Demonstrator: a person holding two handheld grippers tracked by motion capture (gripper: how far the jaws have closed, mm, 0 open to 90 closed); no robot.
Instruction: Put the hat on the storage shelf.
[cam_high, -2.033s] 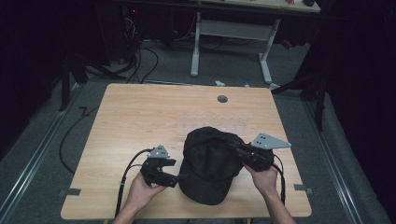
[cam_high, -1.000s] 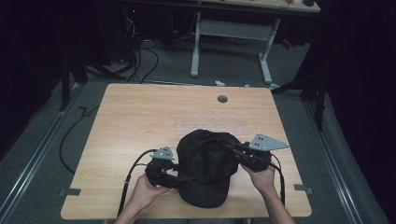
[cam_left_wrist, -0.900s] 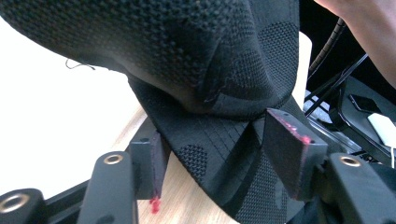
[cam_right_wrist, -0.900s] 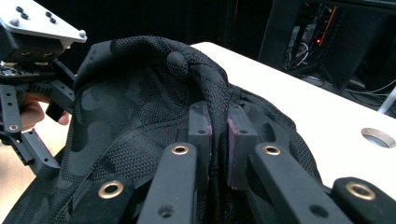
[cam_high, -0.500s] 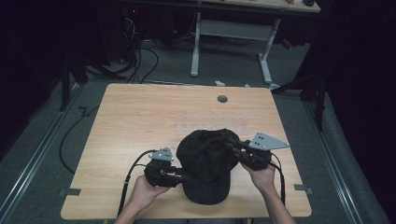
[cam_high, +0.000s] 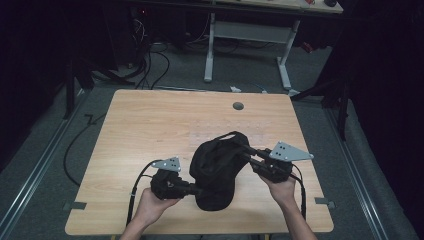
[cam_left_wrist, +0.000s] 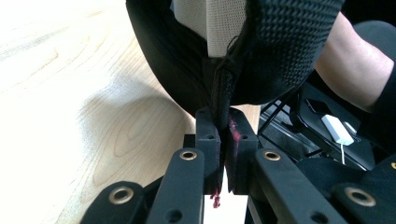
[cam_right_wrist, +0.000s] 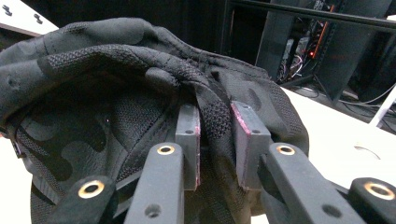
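Pale wood surface (cam_high: 150, 130), dim room behind: soft black cap (cam_high: 217, 167) held at near centre between two grippers.
Looked light, limp and easily creased, mesh panels likely to snag; best taken by seam or edge. Left gripper (cam_left_wrist: 223, 140) just clamped shut on cap's near-left edge seam; right gripper (cam_right_wrist: 215, 140) on far-right side, fingers (cam_right_wrist: 188, 140) just easing apart, fold of fabric between them, apparently loose. Round grommet hole (cam_high: 238, 106) far off on surface; trailing cables and desk legs (cam_high: 210, 47) beyond, nothing blocking.
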